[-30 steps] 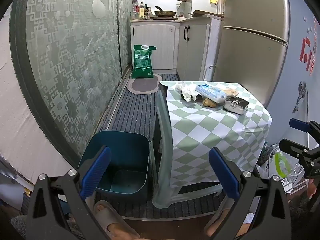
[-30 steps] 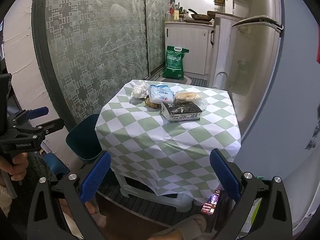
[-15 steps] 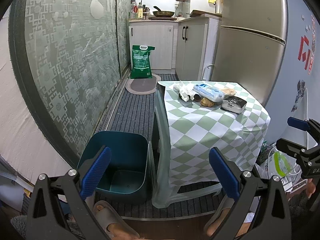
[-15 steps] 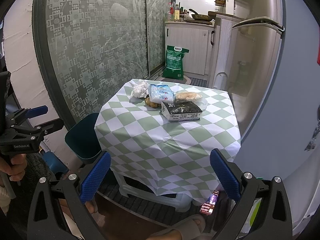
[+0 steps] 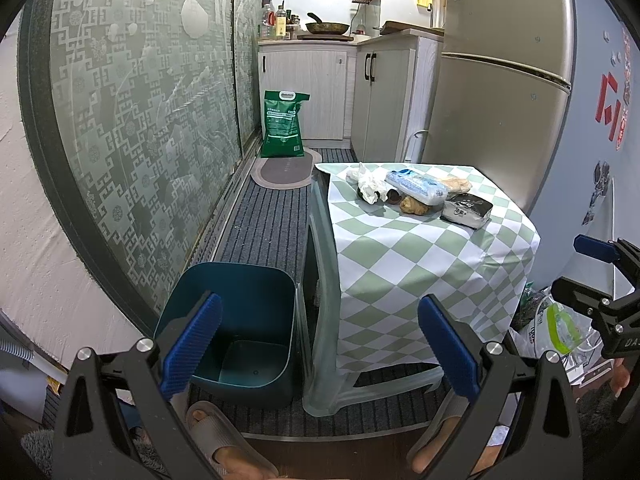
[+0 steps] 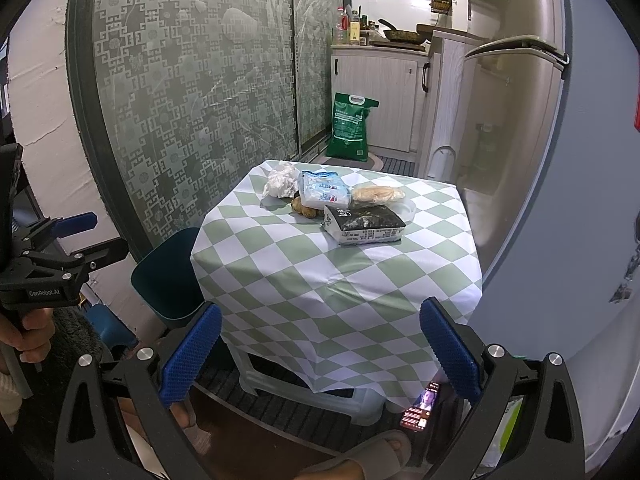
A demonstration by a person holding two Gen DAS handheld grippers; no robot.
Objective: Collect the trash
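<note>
Trash lies in a cluster at the far side of a small table with a green-and-white checked cloth (image 6: 320, 280): crumpled white tissue (image 6: 281, 180), a blue-and-white packet (image 6: 323, 193), a brown lump (image 6: 303, 209), a bread-like piece in clear wrap (image 6: 378, 193) and a black-and-white box (image 6: 364, 224). The same pile shows in the left wrist view, tissue (image 5: 370, 187) and box (image 5: 466, 210) included. A dark teal bin (image 5: 236, 324) stands on the floor left of the table, with nothing in it. My left gripper (image 5: 318, 346) and right gripper (image 6: 318, 354) are both open, holding nothing, well short of the table.
A frosted patterned sliding door (image 5: 140, 120) runs along the left. A green sack (image 5: 282, 124) leans by white cabinets (image 5: 316, 92), with a fridge (image 5: 500, 100) behind the table. A phone (image 6: 422, 408) lies on the floor, plastic bags (image 5: 560, 332) at right. Slippered feet (image 5: 224, 440) stand close.
Both views have shifted slightly; the table and bin sit a little differently in frame. Both grippers stay open and nothing on the table has moved.
</note>
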